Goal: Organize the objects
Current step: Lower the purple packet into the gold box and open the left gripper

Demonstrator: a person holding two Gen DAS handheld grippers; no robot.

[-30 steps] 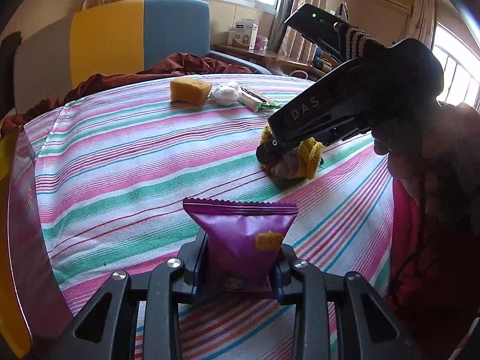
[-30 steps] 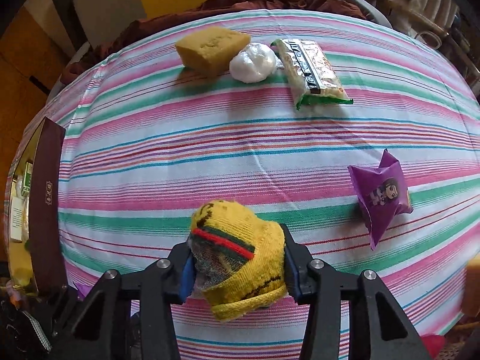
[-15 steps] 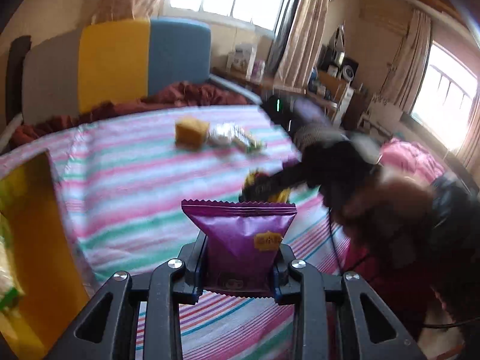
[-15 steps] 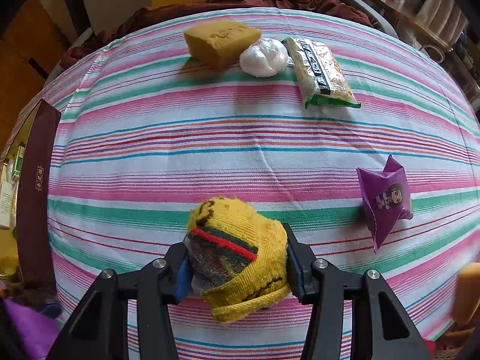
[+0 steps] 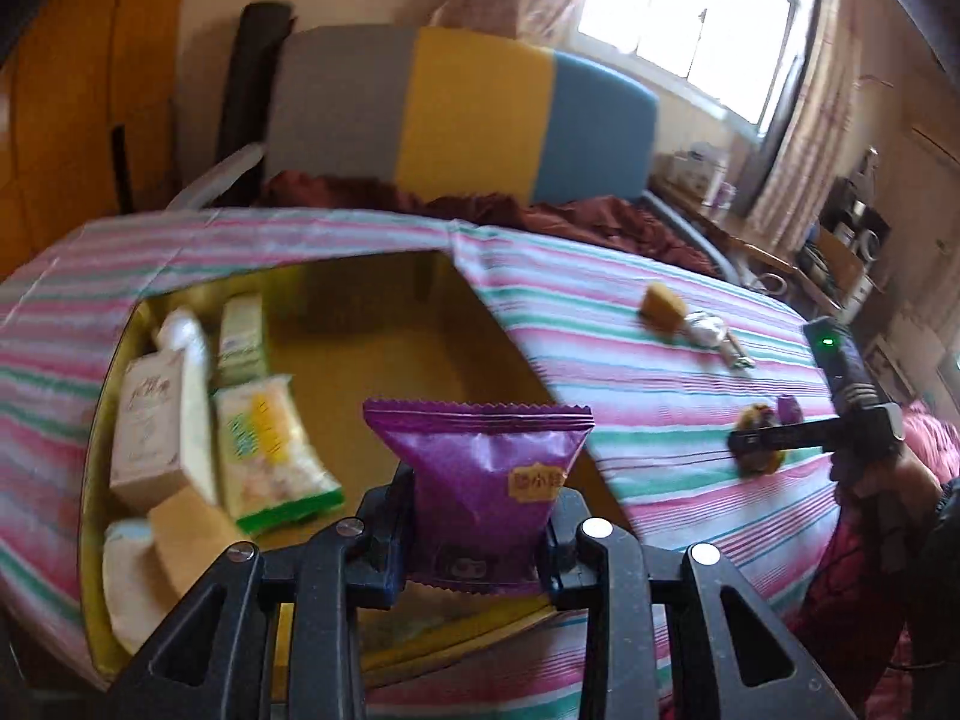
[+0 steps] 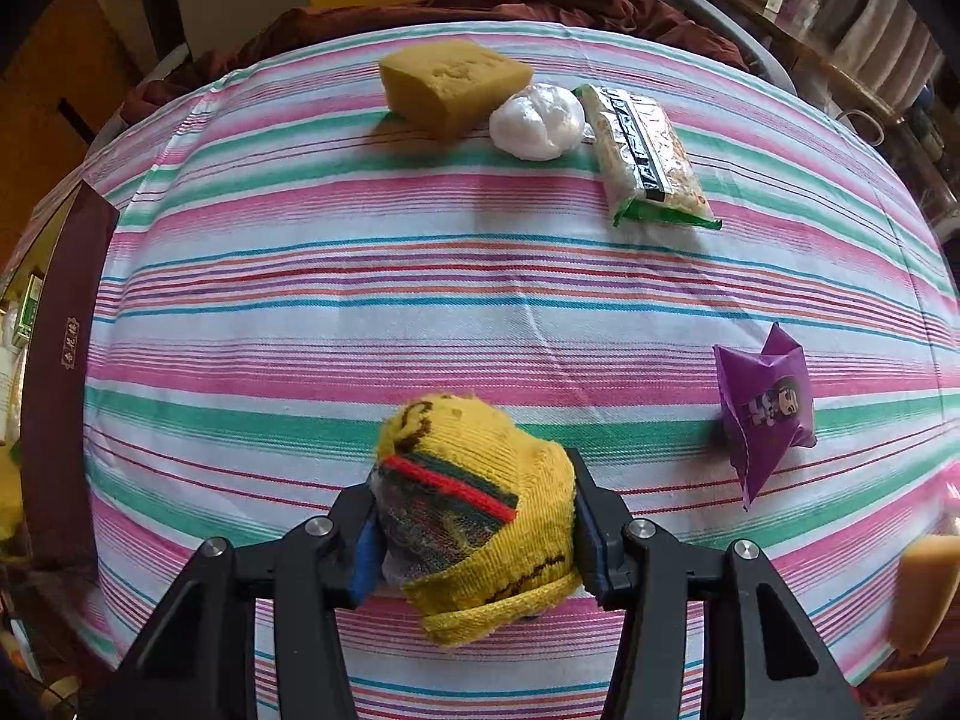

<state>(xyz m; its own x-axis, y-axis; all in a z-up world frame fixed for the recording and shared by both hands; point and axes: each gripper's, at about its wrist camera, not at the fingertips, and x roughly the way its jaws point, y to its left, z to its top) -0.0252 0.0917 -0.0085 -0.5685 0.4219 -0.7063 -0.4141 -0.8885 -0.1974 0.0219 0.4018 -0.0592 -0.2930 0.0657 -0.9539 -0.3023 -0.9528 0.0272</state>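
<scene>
My left gripper [image 5: 480, 531] is shut on a purple snack packet [image 5: 480, 474] and holds it over the near edge of an open yellow box [image 5: 372, 360]. The box holds a white carton [image 5: 147, 432], a green-and-white packet [image 5: 264, 450] and other items. My right gripper [image 6: 474, 531] is shut on a rolled yellow knitted sock [image 6: 474, 498] just above the striped tablecloth [image 6: 420, 276]. A second purple packet [image 6: 765, 408] lies to the sock's right. A yellow sponge [image 6: 453, 84], a white ball [image 6: 537, 120] and a clear snack bag [image 6: 645, 159] lie at the far side.
The box's dark side [image 6: 63, 372] shows at the left edge of the right wrist view. A grey, yellow and blue chair back [image 5: 468, 114] and brown cloth [image 5: 540, 210] sit behind the table. An orange object [image 6: 921, 591] is at the right edge.
My left gripper has swung left with the purple packet, from over the tablecloth to over the open yellow box. My right gripper stays shut on the sock and has barely moved.
</scene>
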